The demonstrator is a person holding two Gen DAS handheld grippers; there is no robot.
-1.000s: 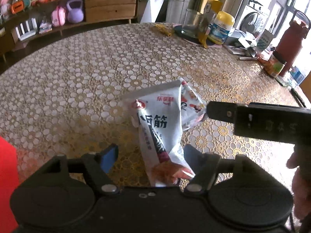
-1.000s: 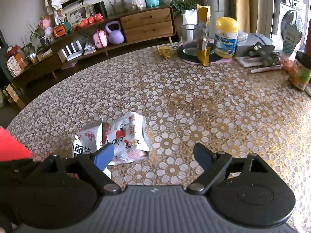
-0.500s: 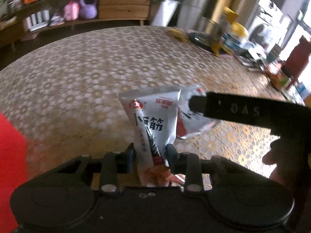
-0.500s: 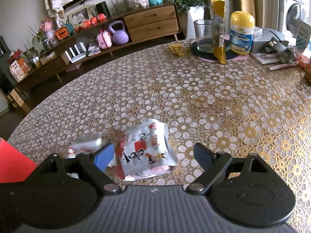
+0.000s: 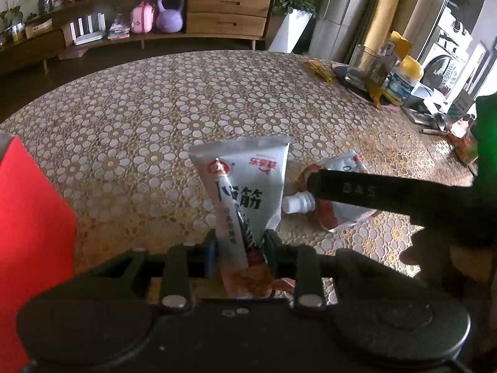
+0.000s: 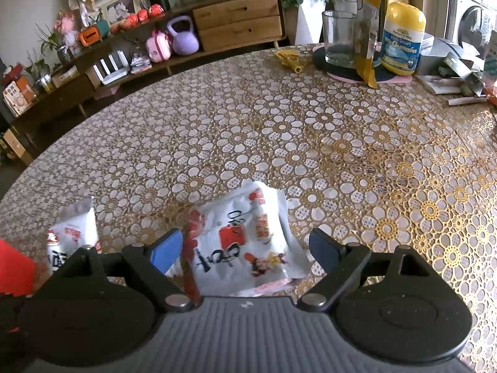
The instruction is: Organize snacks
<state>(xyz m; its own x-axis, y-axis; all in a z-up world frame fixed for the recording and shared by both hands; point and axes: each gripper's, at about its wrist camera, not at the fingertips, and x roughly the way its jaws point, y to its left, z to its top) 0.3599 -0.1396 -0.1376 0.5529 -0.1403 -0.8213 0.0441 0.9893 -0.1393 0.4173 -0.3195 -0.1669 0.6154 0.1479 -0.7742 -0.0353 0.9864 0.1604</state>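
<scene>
My left gripper [image 5: 239, 248] is shut on the lower end of a white snack pouch with black characters [image 5: 245, 183], holding it upright above the table. It also shows at the left of the right wrist view [image 6: 73, 236]. A second white and red snack packet [image 6: 248, 242] lies flat on the table between the fingers of my open right gripper [image 6: 245, 250]. In the left wrist view this packet [image 5: 338, 214] lies to the right, partly hidden behind my right gripper's dark finger [image 5: 357, 191].
A red box [image 5: 28, 233] stands at the left. The round table has a gold flower-pattern cloth [image 6: 310, 130]. At its far right stand a glass [image 6: 338, 39], a yellow-capped bottle [image 6: 402, 39], a yellow pouch [image 6: 366, 31] and papers [image 6: 447, 74]. A wooden sideboard [image 6: 236, 15] lies beyond.
My left gripper closed on the white pouch and tilted it upright. My right gripper moved left and forward, so the second packet now lies between its open fingers.
</scene>
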